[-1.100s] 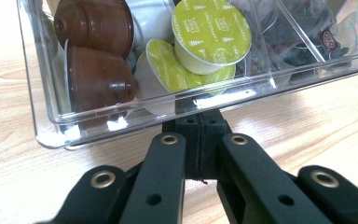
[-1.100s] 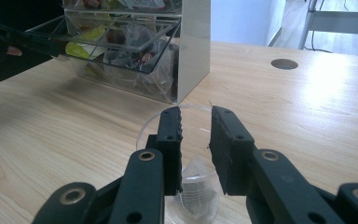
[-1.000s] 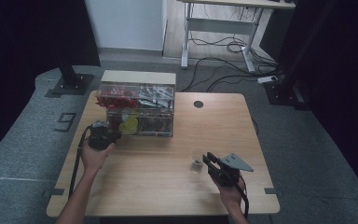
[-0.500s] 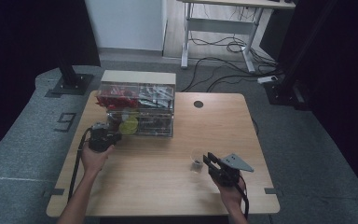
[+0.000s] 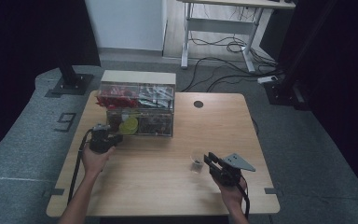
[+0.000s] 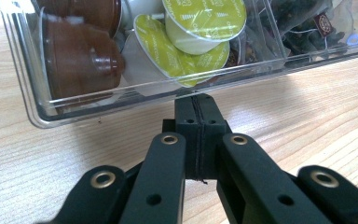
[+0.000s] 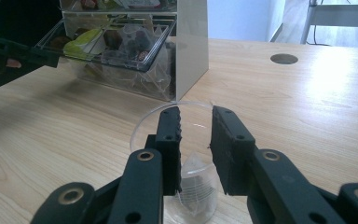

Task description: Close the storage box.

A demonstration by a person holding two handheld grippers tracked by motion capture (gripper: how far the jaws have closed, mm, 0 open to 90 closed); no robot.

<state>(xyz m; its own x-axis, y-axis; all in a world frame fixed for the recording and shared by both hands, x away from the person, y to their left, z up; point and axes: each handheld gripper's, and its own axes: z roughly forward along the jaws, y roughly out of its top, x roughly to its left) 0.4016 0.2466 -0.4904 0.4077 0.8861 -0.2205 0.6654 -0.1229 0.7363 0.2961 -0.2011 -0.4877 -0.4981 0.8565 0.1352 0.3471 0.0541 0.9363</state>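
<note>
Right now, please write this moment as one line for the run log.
left gripper: shut on drawer front edge | drawer: pulled out, holds coffee pods | right gripper: fingers around rim of clear cup | cup: upright on table

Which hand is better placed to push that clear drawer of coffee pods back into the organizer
Left. The left gripper is shut on the front edge of the drawer, which sticks out of the organizer. The right gripper is across the table, its jaws at the rim of a clear cup.

We see the organizer (image 5: pixel 137 109) near the table's (image 5: pixel 168 186) far left corner, its lower drawer (image 6: pixel 121 88) holding capsules (image 6: pixel 200 21); a cup (image 5: pixel 196 162) stands toward the near right edge.
</note>
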